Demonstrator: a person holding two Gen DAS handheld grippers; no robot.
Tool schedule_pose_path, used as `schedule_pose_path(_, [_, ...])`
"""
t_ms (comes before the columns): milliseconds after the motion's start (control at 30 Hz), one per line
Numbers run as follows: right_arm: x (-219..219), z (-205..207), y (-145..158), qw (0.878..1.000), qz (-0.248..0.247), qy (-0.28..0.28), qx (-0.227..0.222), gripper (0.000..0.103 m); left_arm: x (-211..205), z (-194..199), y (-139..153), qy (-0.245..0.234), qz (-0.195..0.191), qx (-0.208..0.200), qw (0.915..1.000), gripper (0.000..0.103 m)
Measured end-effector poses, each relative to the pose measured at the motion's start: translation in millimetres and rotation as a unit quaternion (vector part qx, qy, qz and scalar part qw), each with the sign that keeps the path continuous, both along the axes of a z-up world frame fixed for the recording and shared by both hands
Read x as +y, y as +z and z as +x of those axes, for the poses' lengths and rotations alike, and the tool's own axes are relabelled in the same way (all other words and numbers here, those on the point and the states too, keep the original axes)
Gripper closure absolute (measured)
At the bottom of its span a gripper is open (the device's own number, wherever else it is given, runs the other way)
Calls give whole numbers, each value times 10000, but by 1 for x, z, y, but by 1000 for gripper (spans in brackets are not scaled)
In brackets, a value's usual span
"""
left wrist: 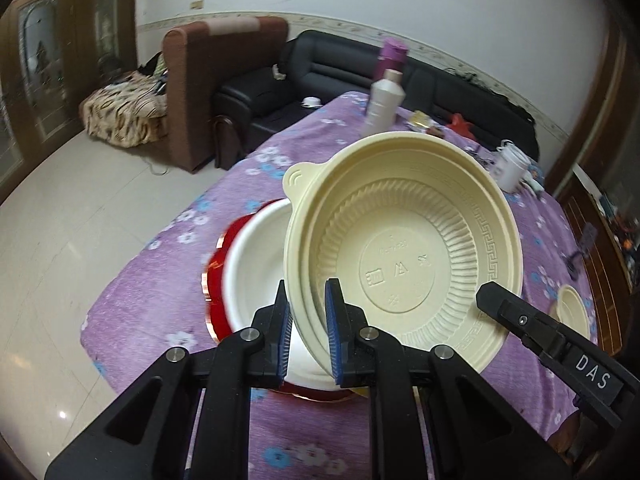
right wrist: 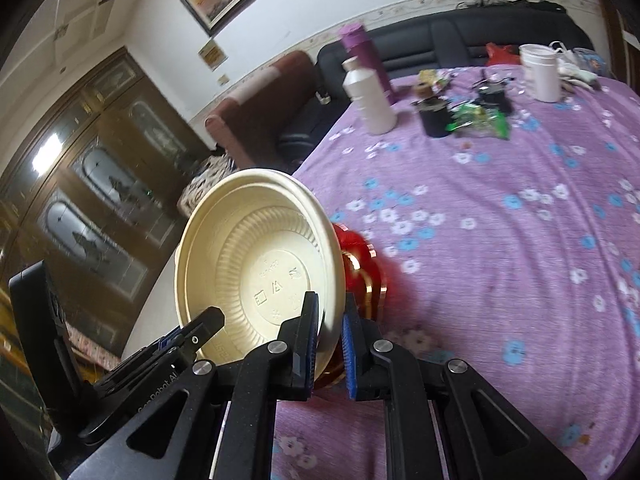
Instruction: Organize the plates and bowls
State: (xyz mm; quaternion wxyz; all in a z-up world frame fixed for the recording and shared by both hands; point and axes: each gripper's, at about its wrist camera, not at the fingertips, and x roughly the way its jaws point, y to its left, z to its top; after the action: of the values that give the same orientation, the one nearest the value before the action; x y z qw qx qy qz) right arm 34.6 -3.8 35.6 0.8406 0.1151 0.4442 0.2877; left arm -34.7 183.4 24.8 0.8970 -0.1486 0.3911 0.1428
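Left wrist view shows the left hand-held gripper (left wrist: pixel 306 322) clenched on the rim of a cream plastic bowl (left wrist: pixel 404 248), which hangs tilted in the air with its empty, ribbed inside facing the camera; the right hand-held gripper (right wrist: pixel 330 336) grasps the opposite stretch of the same rim, so the bowl is carried between both. Below and behind it, a white bowl (left wrist: pixel 256 264) sits nested on a red plate with a gilt edge (left wrist: pixel 216 280) on the table (left wrist: pixel 160 280) under its purple flowered cloth; the white bowl looks empty as far as it shows. The step in hand seems to be carrying the cream bowl toward that stack. The next move likely calls for levelling the bowl, centring it over the white one and lowering it before either grip lets go, since a tilted release could let it slide off. A second, smaller cream bowl (left wrist: pixel 574 312) lies apart near the table's right edge, apparently empty and still to be gathered. A white bottle (left wrist: pixel 383 104) and a white cup (left wrist: pixel 512 170) stand well apart at the far end.
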Motion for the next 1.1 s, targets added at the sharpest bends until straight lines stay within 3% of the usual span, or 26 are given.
schedule_pose_path(300, [33, 8, -17, 9994, -201, 195, 182, 92, 23, 1, -21, 198, -100, 222, 9995, 89])
schedule_pose_path(700, [41, 14, -31, 9988, -360, 239, 234, 92, 26, 3, -29, 243, -106, 348, 9990, 88])
schedule_pose_path(1000, [43, 18, -28, 9987, -371, 244, 231, 86, 33, 3, -21, 399, -276, 217, 9986, 89])
schedule_pose_path(1100, [41, 21, -23, 9989, -417, 171, 140, 74, 39, 2, -14, 502, -271, 122, 9983, 87])
